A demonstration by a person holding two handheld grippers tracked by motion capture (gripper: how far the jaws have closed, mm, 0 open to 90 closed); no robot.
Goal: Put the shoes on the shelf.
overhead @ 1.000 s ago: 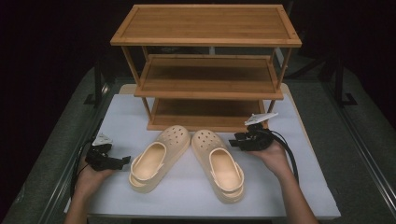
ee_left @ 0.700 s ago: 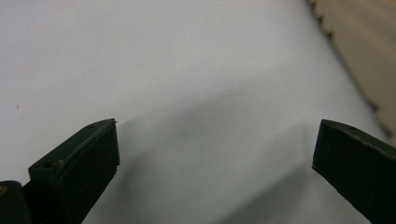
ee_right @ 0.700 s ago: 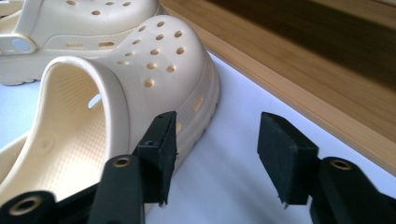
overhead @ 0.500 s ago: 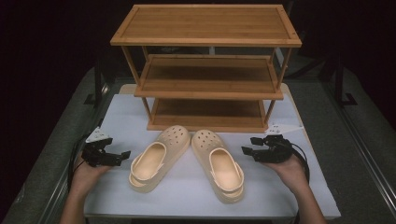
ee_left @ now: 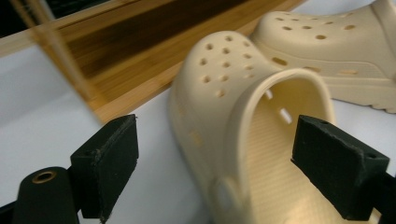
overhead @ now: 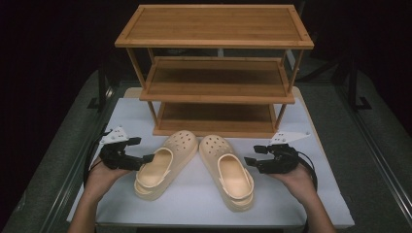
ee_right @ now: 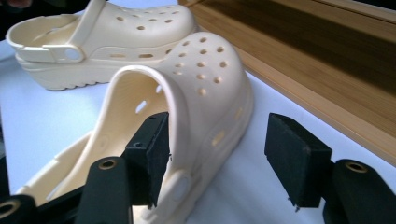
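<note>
Both clogs found on bench (overhead: 311,194) before rack (overhead: 216,73), shelves bare. Left claw (overhead: 148,158) closing, straddling left clog (overhead: 165,165) wall, not gripping. Right claw (overhead: 248,160) opening, astride right clog (overhead: 228,172) wall. Shelving remained undone.

Table (overhead: 311,204): white top, grey surround at both sides, dark beyond.
Rack (overhead: 216,73): wooden, three tiers, stands on far half of white top, all tiers bare.
Left clog (overhead: 165,165): cream, perforated toe, sole down, just in front of rack, toe toward rack and angled right, heel toward near edge.
Right clog (overhead: 227,171): same make, sole down, beside left clog, toes near each other, heels splayed apart.
</note>
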